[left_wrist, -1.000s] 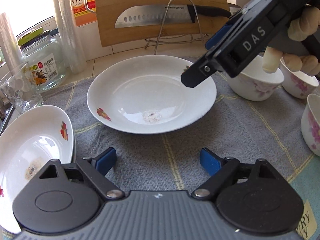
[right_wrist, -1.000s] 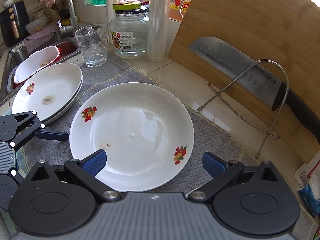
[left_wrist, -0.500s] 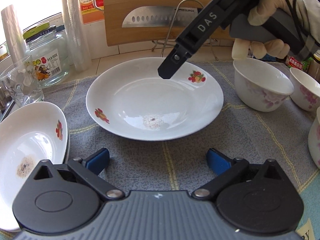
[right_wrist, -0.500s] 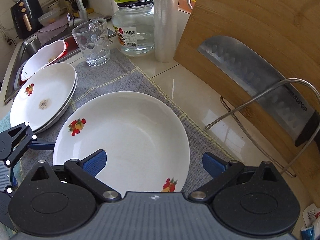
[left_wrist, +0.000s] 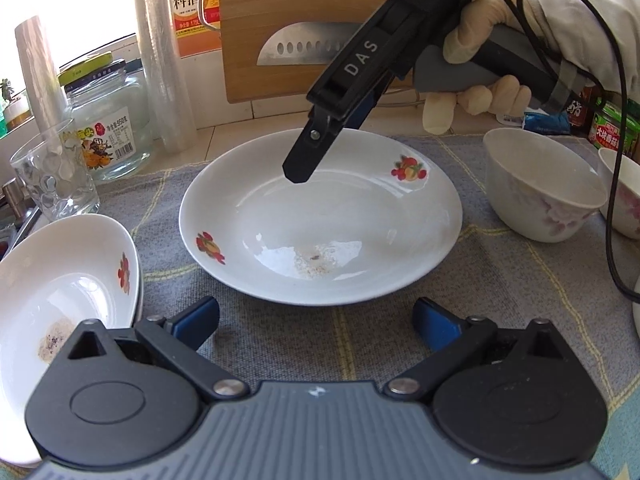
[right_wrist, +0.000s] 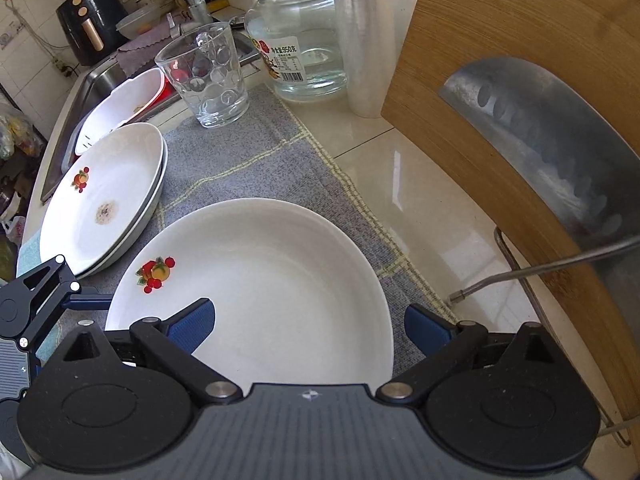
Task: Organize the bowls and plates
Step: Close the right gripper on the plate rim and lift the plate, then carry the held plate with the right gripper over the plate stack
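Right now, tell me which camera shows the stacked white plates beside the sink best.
The right wrist view. It shows the stacked white plates with fruit print whole, both rims visible at the edge, with a dried stain in the top one. The left wrist view shows only their right part, cut off by the frame edge and the left tool's body.

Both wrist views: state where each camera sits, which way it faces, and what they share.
Left wrist: on the open left gripper, low over the mat, facing the plate, bowls and board; the gloved right hand shows.
Right wrist: on the open right gripper, above the plate, facing the sink.
Shared: plate, plate stack, glass, jar, board, knife.
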A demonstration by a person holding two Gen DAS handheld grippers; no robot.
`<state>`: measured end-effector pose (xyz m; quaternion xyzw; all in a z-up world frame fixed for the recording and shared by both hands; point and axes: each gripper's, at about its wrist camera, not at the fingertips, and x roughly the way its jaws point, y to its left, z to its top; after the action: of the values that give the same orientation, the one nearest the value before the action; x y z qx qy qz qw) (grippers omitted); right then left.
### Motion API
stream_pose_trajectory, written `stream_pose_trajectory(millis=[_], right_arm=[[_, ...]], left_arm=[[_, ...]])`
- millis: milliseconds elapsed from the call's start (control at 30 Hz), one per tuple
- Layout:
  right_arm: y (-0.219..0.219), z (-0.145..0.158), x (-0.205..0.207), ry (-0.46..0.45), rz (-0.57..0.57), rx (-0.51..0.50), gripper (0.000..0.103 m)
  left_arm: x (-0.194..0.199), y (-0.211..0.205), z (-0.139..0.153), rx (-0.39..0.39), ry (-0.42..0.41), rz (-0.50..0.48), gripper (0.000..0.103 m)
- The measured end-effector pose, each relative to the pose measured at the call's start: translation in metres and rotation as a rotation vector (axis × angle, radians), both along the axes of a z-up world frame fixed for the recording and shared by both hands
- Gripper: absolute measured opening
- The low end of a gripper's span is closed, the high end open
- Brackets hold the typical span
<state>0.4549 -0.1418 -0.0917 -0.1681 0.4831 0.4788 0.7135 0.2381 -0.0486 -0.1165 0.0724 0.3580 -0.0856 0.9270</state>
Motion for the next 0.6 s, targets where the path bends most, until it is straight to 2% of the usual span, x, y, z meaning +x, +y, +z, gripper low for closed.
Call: stream_pose_trajectory(millis=[167, 600], right_arm=[[0.002, -0.003, 0.005, 0.030, 0.026, -0.008, 0.087], [-0.002, -0.007, 0.014, 0.113, 0.011, 0.018, 0.085]], left_arm=[[0.001, -0.001, 0.004, 0.005, -0.023, -0.005, 0.101], [0.006, -0.002, 0.006, 0.015, -0.031, -0.002, 0.100]])
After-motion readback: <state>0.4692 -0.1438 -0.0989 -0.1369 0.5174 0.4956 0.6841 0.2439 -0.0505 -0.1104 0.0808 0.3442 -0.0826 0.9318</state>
